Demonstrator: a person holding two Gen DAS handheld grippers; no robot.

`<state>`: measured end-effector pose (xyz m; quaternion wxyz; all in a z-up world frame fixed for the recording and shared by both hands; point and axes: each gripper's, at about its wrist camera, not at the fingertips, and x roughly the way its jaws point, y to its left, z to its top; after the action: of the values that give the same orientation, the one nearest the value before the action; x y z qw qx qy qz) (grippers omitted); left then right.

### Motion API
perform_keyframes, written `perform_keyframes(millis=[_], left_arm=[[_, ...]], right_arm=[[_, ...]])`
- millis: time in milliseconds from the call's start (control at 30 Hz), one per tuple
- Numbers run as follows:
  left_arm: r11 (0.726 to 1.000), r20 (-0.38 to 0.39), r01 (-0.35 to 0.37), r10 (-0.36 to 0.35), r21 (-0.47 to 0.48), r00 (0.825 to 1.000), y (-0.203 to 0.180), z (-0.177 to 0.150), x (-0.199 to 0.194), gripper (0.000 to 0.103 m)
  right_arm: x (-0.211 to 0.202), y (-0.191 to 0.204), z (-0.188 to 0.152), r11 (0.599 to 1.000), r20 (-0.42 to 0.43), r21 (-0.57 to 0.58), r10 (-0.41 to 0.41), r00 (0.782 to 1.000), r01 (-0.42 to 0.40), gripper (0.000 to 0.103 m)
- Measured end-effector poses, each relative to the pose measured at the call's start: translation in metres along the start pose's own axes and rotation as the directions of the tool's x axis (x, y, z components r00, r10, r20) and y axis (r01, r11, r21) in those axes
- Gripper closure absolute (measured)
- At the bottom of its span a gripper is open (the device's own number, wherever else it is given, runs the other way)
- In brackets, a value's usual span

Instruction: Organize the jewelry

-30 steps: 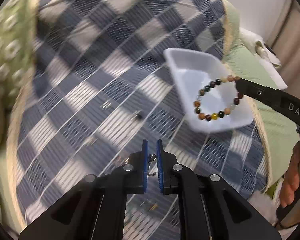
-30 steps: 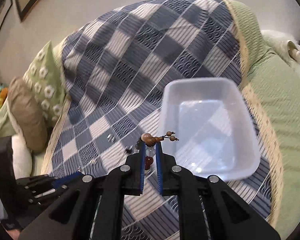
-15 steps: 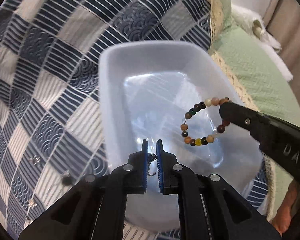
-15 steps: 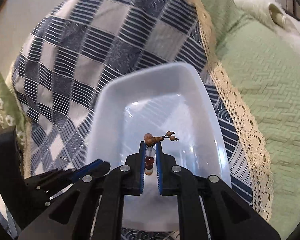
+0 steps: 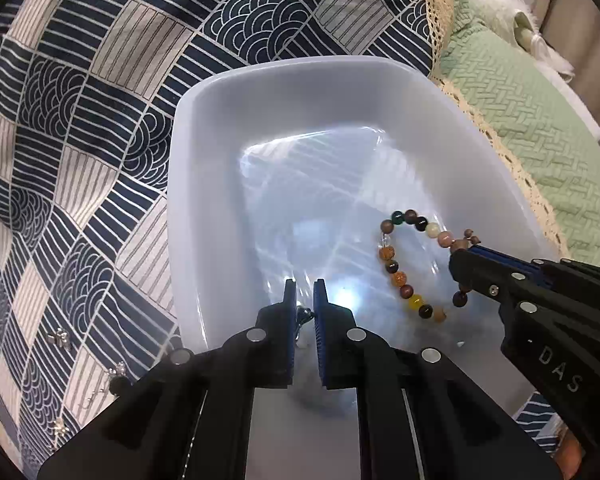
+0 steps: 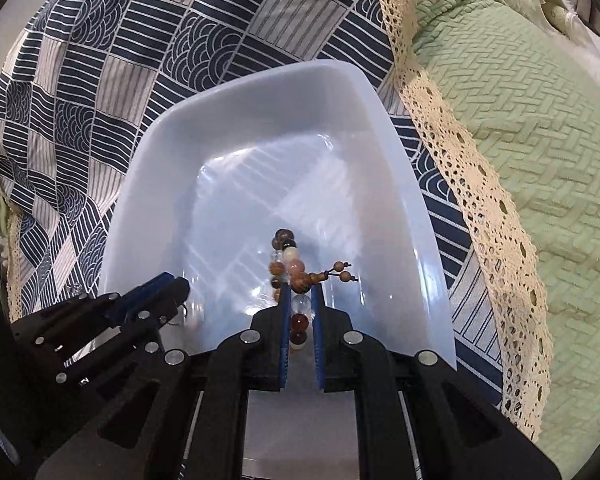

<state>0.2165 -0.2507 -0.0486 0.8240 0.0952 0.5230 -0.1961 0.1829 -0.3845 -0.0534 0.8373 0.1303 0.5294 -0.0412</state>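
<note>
- The left gripper (image 5: pixel 303 294) sits at the lower centre of the left wrist view, its blue jaws nearly together and clenched on a small silver trinket (image 5: pixel 302 315) that dangles between them; what kind of piece it is cannot be told.
- The jaws hang over the near end of a white plastic tray (image 5: pixel 196 184), which fills the middle of that view.
- The right gripper (image 5: pixel 466 258) comes in from the right edge of the same view, gripping a beaded bracelet (image 5: pixel 396 268) at its knotted end, with the loop of brown, green, cream and yellow beads lying out to the left over the tray floor.
- In the right wrist view the right gripper (image 6: pixel 302 292) shows at the lower centre, jaws closed on the bracelet (image 6: pixel 296 276): clear and red beads sit between the blue pads, and two small wooden end beads stick out to the right.
- The left gripper (image 6: pixel 172 284) appears at the lower left of that view, its tip inside the tray (image 6: pixel 400 184) near the left wall.
- The tray rests on a navy and cream patchwork cloth (image 5: pixel 100 92), which covers the upper left of both views.
- Several small silver pieces (image 5: pixel 60 338) lie scattered on the cloth at the lower left of the left wrist view, outside the tray.
- A green quilted bedspread (image 6: pixel 540 160) with a cream lace edge (image 6: pixel 460 168) fills the right side.
</note>
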Motion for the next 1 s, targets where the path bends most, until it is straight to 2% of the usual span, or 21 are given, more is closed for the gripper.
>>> perform_keyframes(millis=[300, 500, 533, 567, 633, 700, 767, 833, 1000], left_arm=[[1.0, 0.006, -0.007, 0.007, -0.006, 1.0, -0.003, 0.006, 0.001, 0.093], [0.999, 0.06, -0.004, 0.007, -0.048, 0.998, 0.016, 0.004, -0.04, 0.09], [0.999, 0.072, -0.005, 0.009, -0.054, 0.997, 0.02, 0.002, -0.049, 0.083], [0.998, 0.091, -0.012, 0.018, -0.066, 0.996, 0.029, -0.001, -0.064, 0.07], [0.996, 0.125, -0.031, 0.042, -0.085, 0.991, 0.043, -0.008, -0.089, 0.058], [0.993, 0.152, -0.061, 0.076, -0.1, 0.985, 0.057, -0.018, -0.112, 0.056], [0.99, 0.178, -0.074, 0.095, -0.124, 0.979, 0.076, -0.035, -0.135, 0.037], [0.986, 0.181, -0.081, 0.107, -0.143, 0.978, 0.098, -0.058, -0.154, 0.023], [0.973, 0.168, -0.136, 0.168, -0.187, 0.971, 0.146, -0.119, -0.176, 0.019]], right_arm=[[-0.004, 0.001, 0.0, 0.999, 0.021, -0.02, -0.046, 0.999, 0.046, 0.091], [-0.026, 0.003, 0.0, 0.999, 0.058, -0.004, -0.045, 0.997, 0.045, 0.089], [-0.035, 0.006, -0.001, 0.999, 0.075, -0.004, -0.04, 0.996, 0.04, 0.081], [-0.044, 0.012, -0.002, 0.999, 0.092, -0.007, -0.035, 0.995, 0.036, 0.067], [-0.062, 0.026, -0.009, 0.999, 0.133, -0.031, -0.012, 0.991, 0.017, 0.053], [-0.076, 0.044, -0.017, 0.998, 0.151, -0.068, 0.023, 0.988, -0.013, 0.053], [-0.086, 0.061, -0.026, 0.993, 0.158, -0.098, 0.073, 0.985, -0.058, 0.049], [-0.095, 0.083, -0.039, 0.985, 0.151, -0.134, 0.129, 0.98, -0.109, 0.042], [-0.096, 0.133, -0.071, 0.96, 0.102, -0.24, 0.17, 0.98, -0.141, 0.042]])
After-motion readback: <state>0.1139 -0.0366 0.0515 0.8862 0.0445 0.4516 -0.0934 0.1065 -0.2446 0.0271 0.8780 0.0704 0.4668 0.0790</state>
